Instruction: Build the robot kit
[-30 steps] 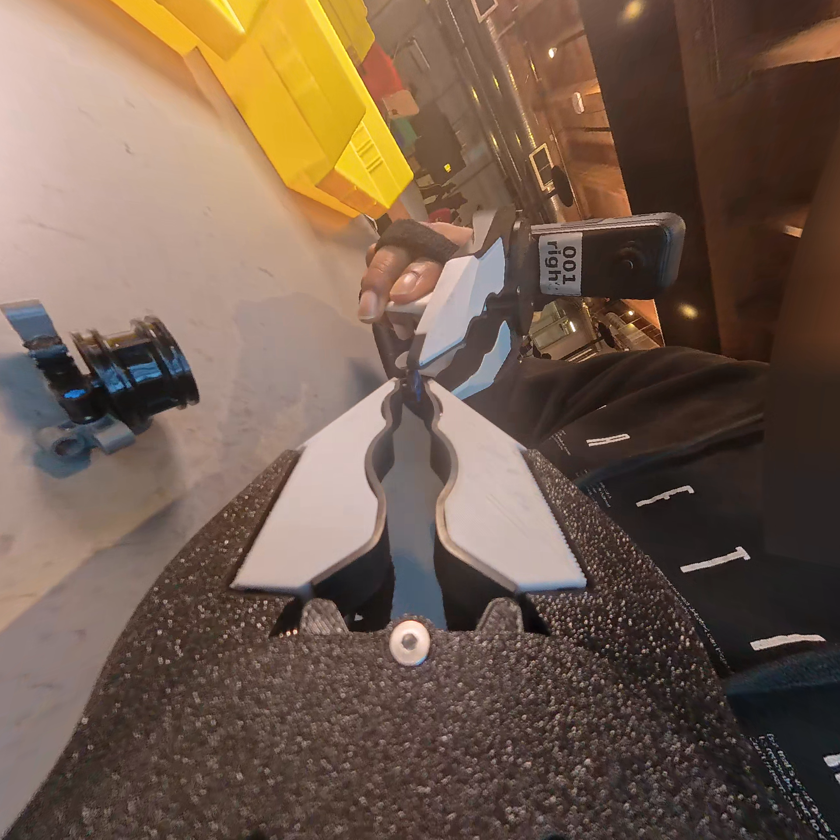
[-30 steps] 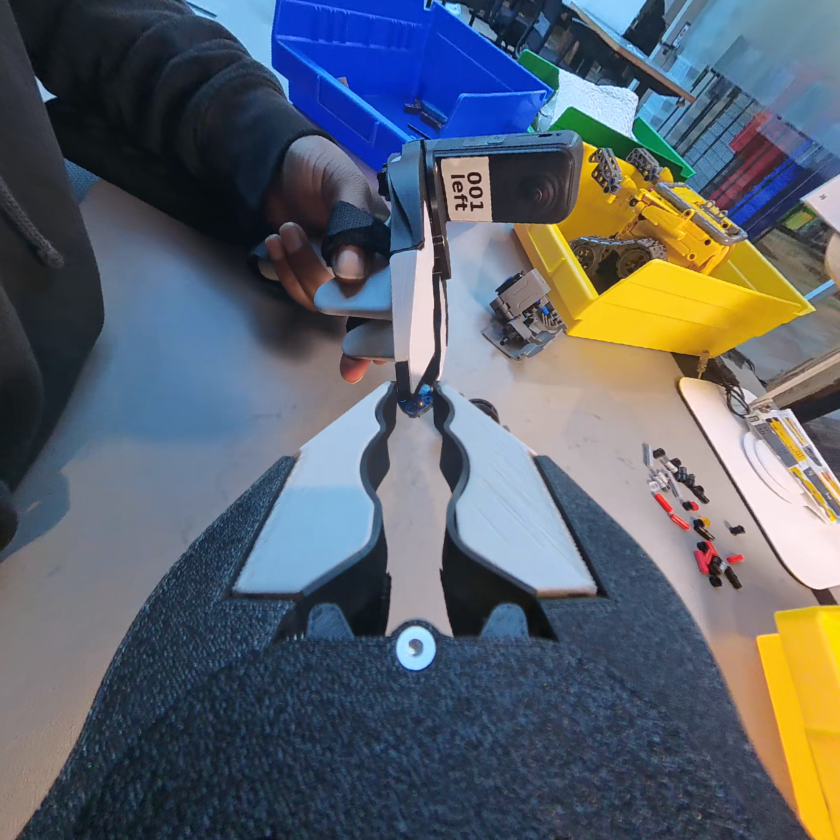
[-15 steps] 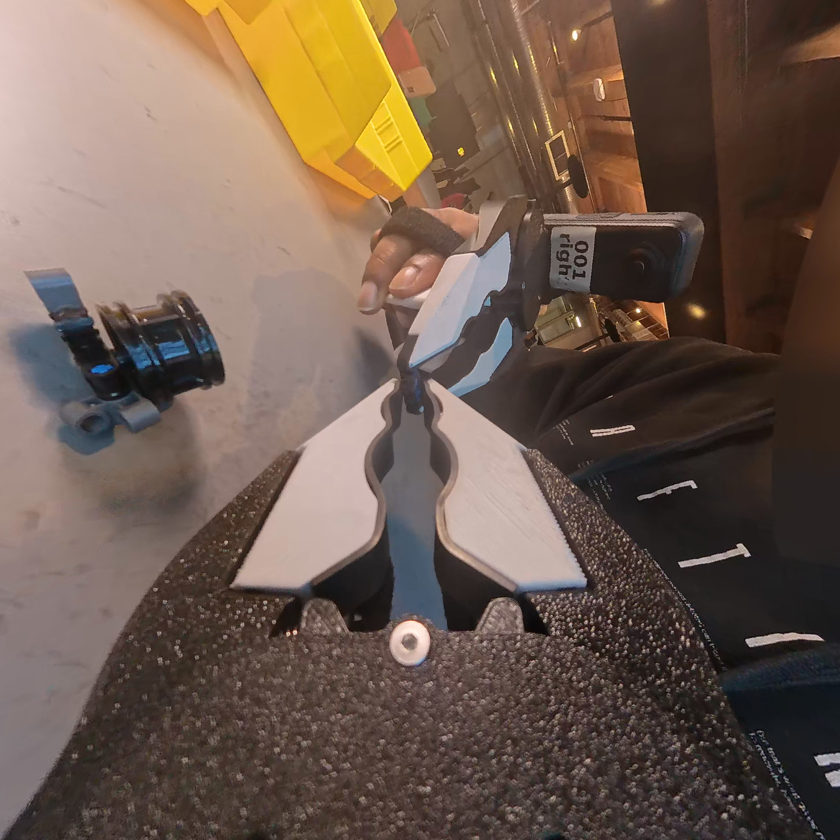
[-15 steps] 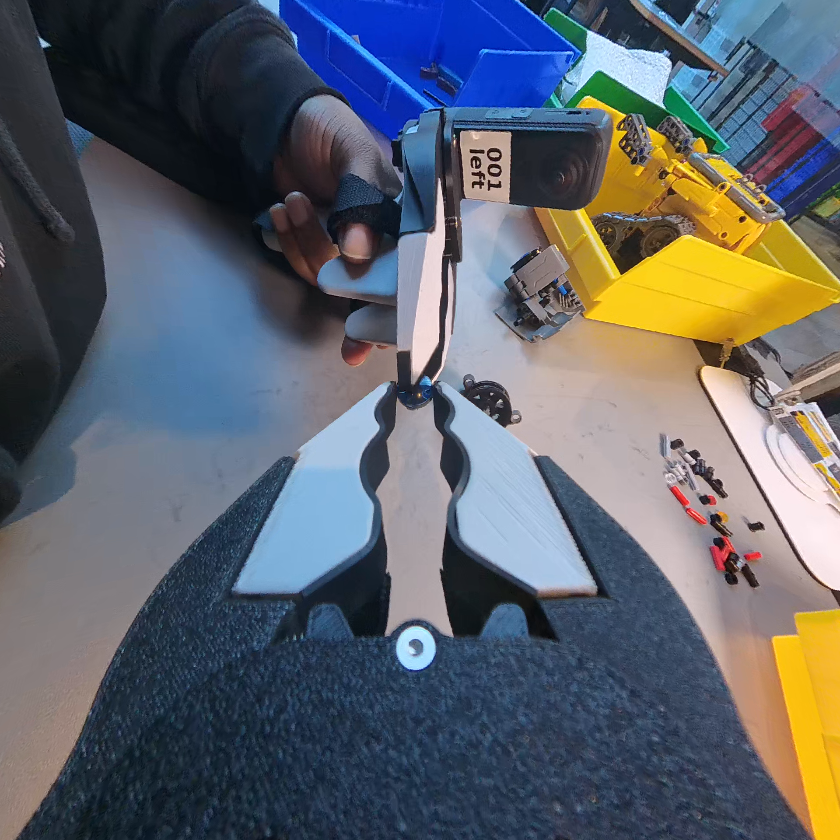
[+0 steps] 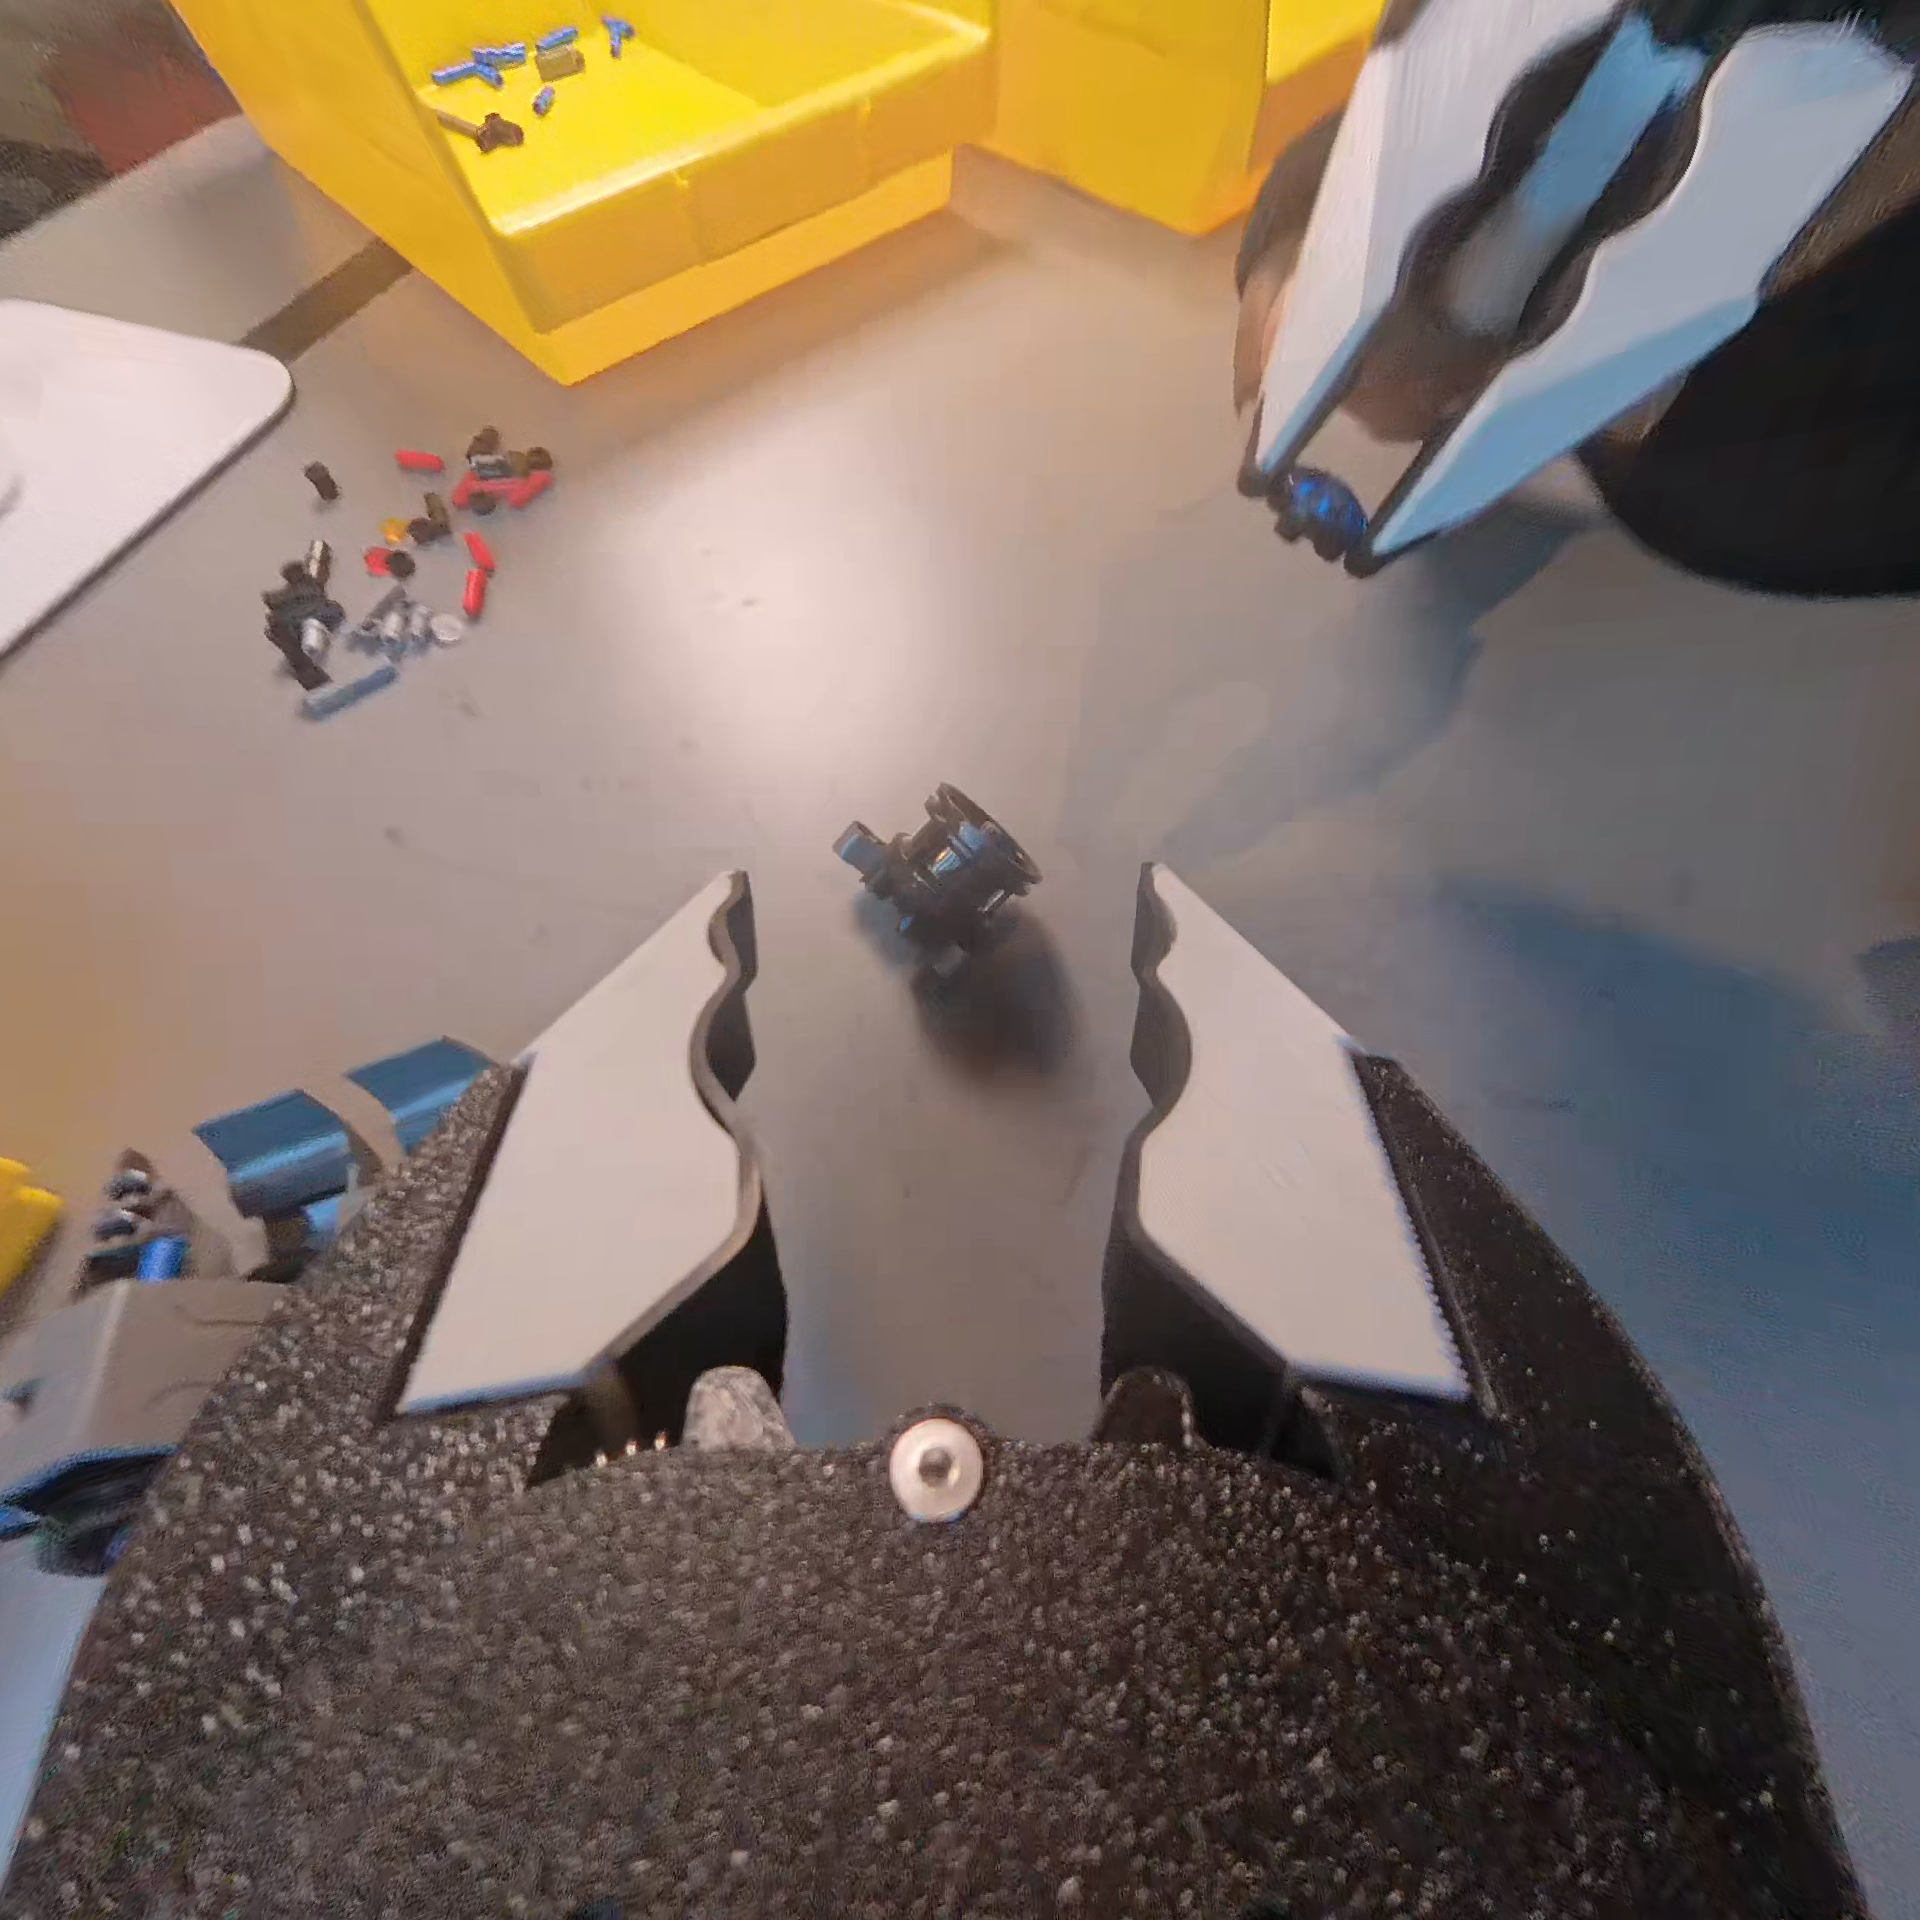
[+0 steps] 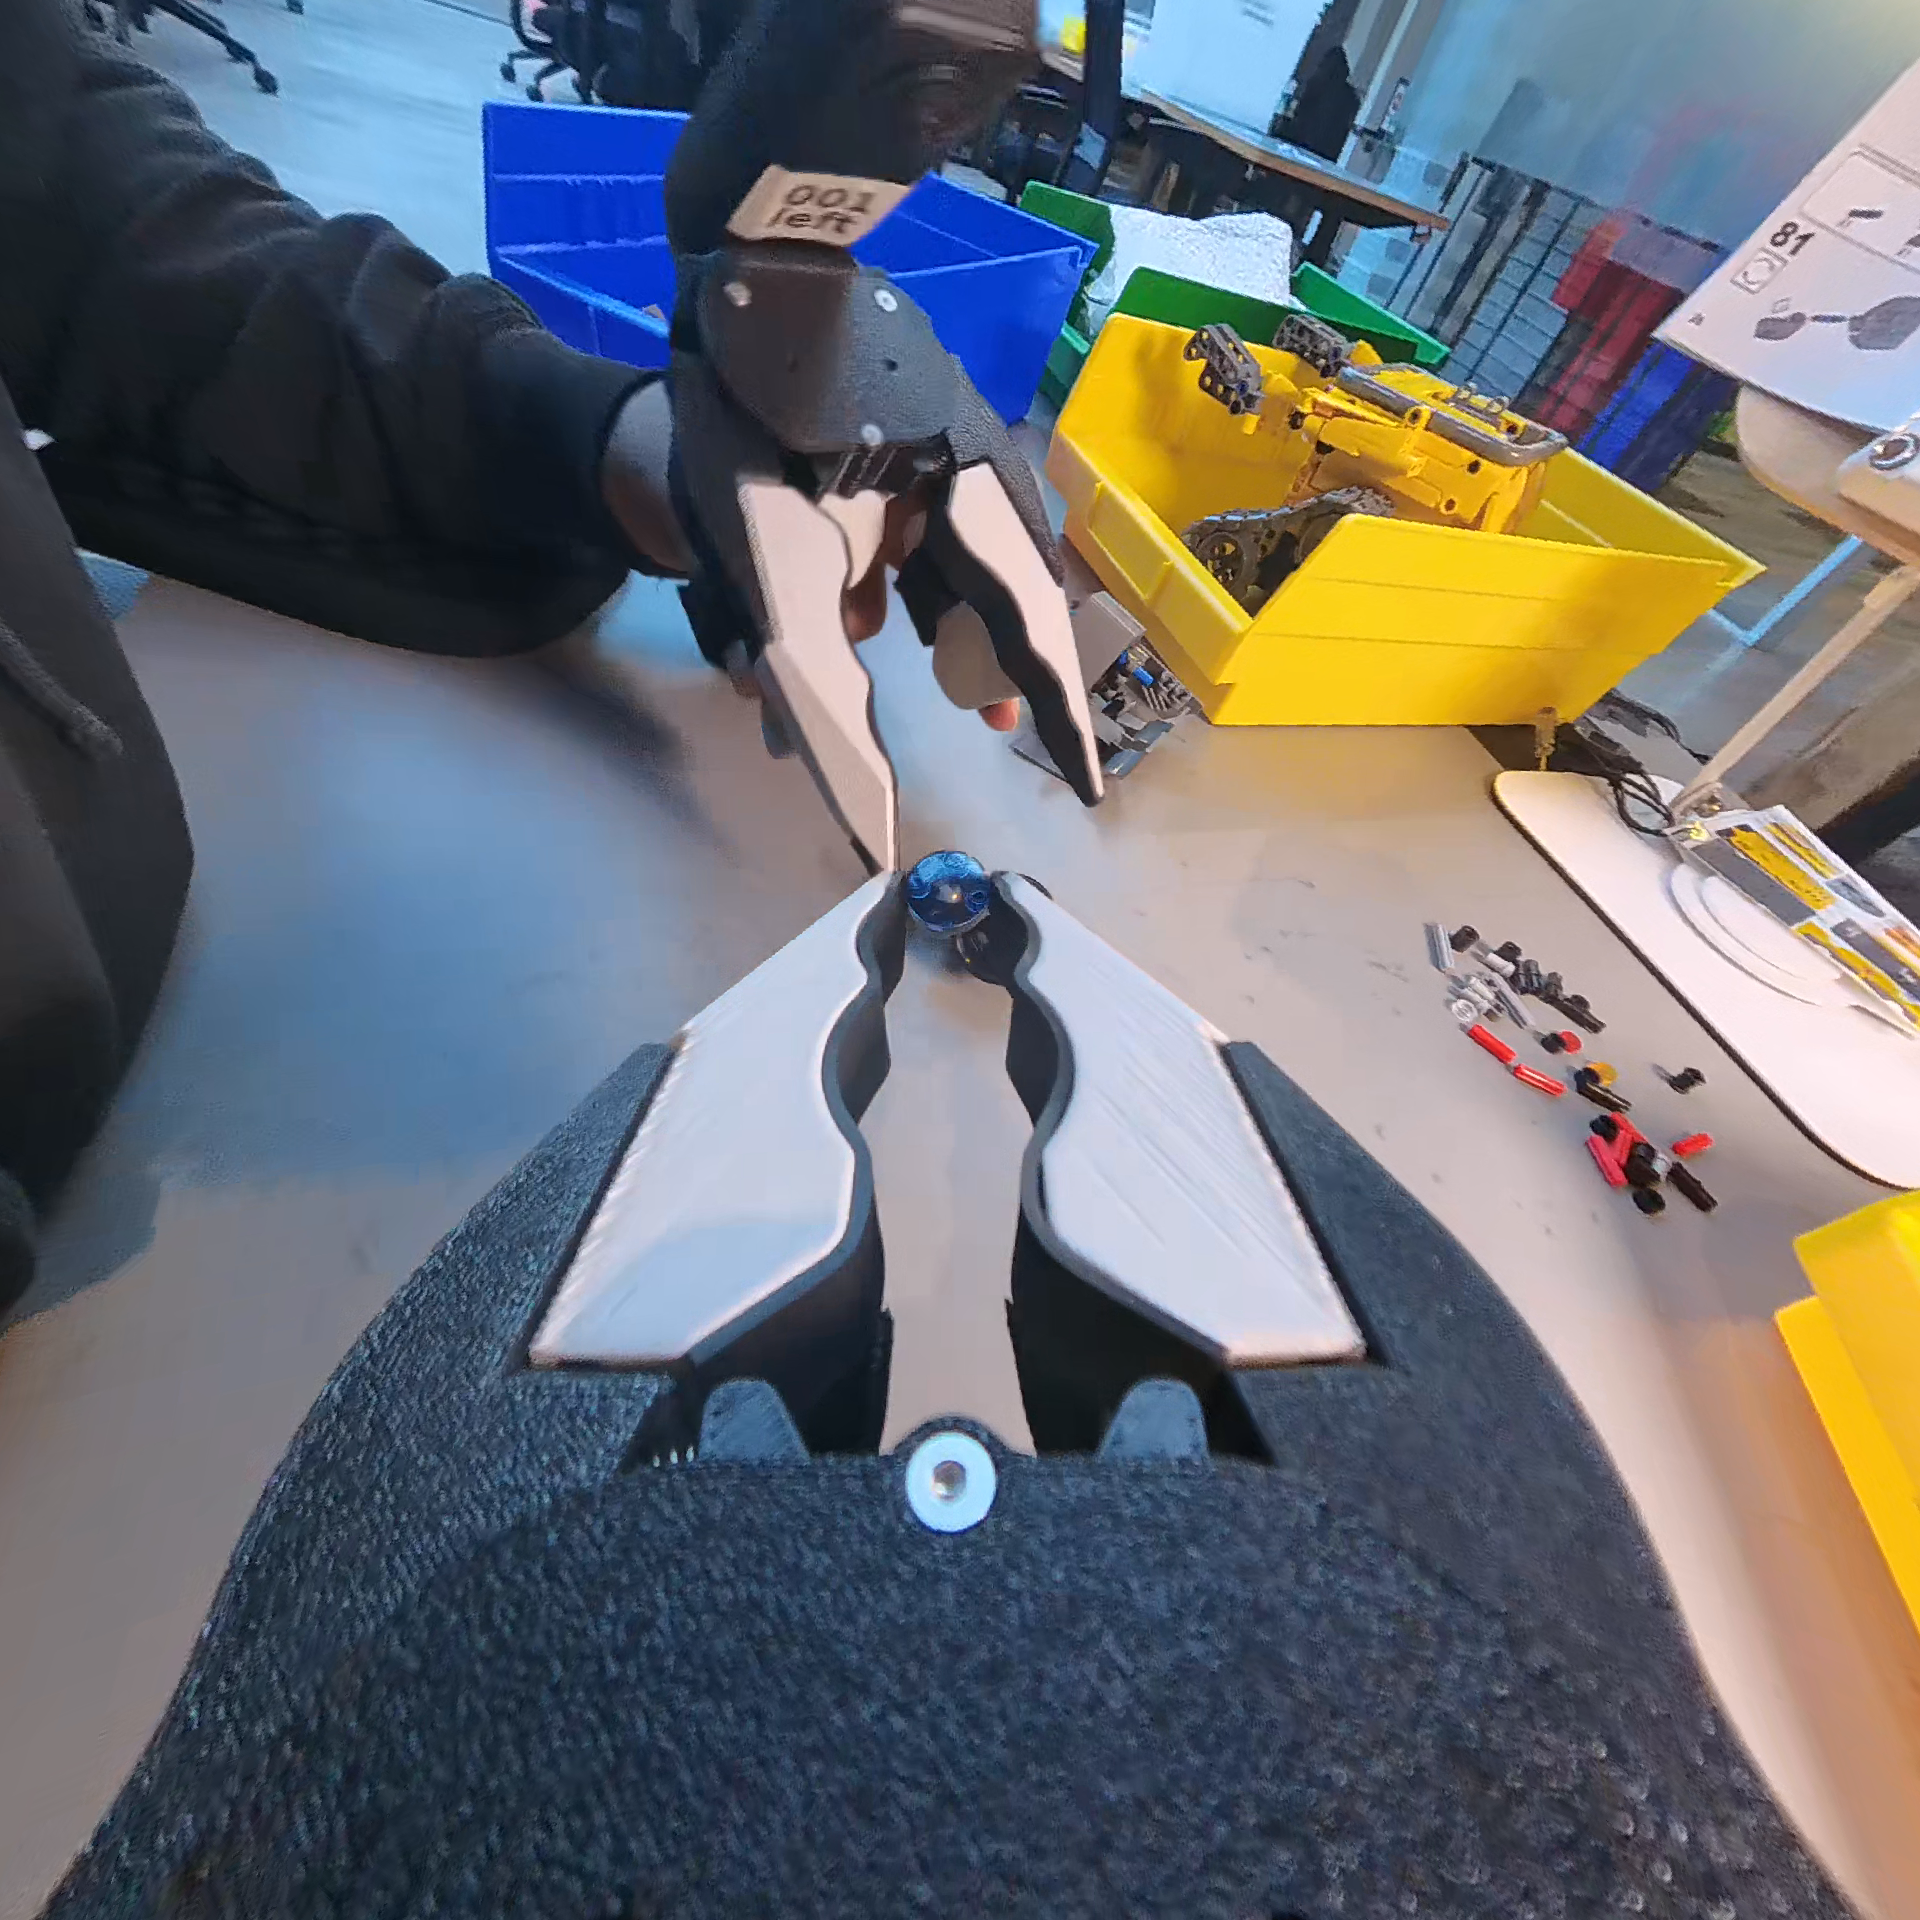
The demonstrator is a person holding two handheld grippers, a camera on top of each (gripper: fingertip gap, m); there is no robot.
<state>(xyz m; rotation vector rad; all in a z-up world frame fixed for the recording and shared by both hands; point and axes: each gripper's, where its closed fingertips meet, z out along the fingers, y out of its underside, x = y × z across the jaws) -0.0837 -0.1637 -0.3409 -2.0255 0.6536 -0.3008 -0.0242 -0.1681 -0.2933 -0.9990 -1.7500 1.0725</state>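
My left gripper (image 5: 940, 894) hangs over the grey bench (image 5: 727, 623) with fingers (image 5: 623, 1122) spread wide and empty; a black wheel-hub piece (image 5: 940, 883) lies on the bench between their tips, touching neither. My right gripper (image 6: 948, 902) has its fingers nearly closed, pinching a small blue round piece (image 6: 943, 891) at the tips. A scatter of red and black pins (image 5: 416, 561) lies to the left, a yellow bin (image 5: 727, 208) beyond it, and a white board (image 5: 114, 416) at the bench's left edge. Half a second ago both grippers met tip to tip on the blue piece; now the left has let go and swung away. Bare bench lies between the two grippers.
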